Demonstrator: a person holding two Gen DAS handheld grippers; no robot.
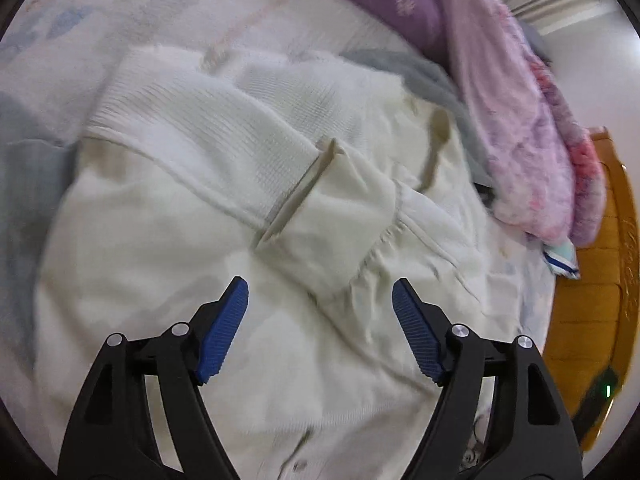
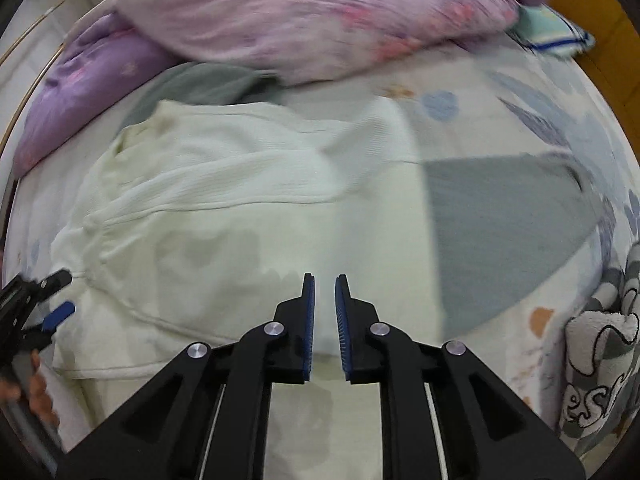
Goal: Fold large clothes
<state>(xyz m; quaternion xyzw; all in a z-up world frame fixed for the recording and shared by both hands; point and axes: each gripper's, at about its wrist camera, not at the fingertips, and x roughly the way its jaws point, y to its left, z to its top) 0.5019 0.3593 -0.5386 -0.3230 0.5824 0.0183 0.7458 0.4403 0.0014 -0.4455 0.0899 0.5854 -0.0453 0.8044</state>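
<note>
Left gripper gapes wide above the cream sweater's folded sleeve cuff; right gripper nearly closed, empty. A multi-layer pinch may undo the fold.

The left claw hung with its blue-padded jaws spread wide, holding nothing, above a cream-white garment lying rumpled on the bed. A ribbed sleeve with a folded cuff lay across the garment's body. Behind it a pink and purple quilt was piled, beside a wooden headboard.
</note>
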